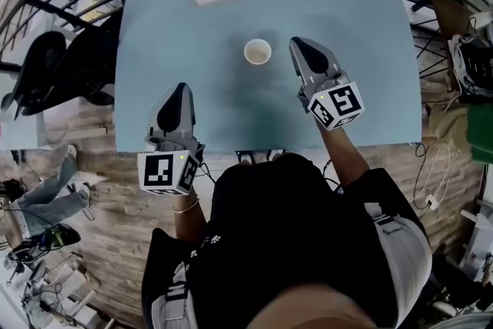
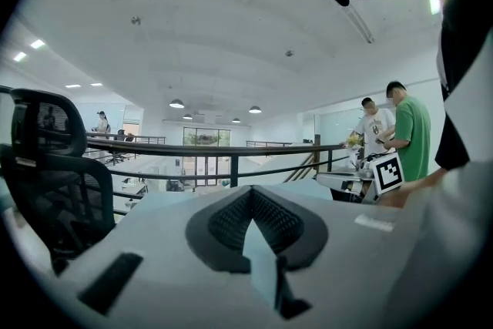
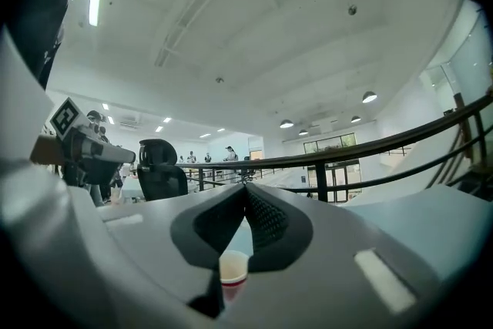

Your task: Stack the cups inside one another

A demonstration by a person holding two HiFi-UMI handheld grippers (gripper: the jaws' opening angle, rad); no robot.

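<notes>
While the left gripper (image 1: 179,89) and right gripper (image 1: 299,45) hang closed, empty, the white cup (image 1: 257,52) stands upright.

Pale blue table (image 1: 362,19), white cup (image 3: 233,267) with red lower body, black chair (image 2: 46,166)

Head view steeply down on desk (image 1: 362,88); gripper views level, low over it; right one shares cup (image 1: 257,52).
</notes>
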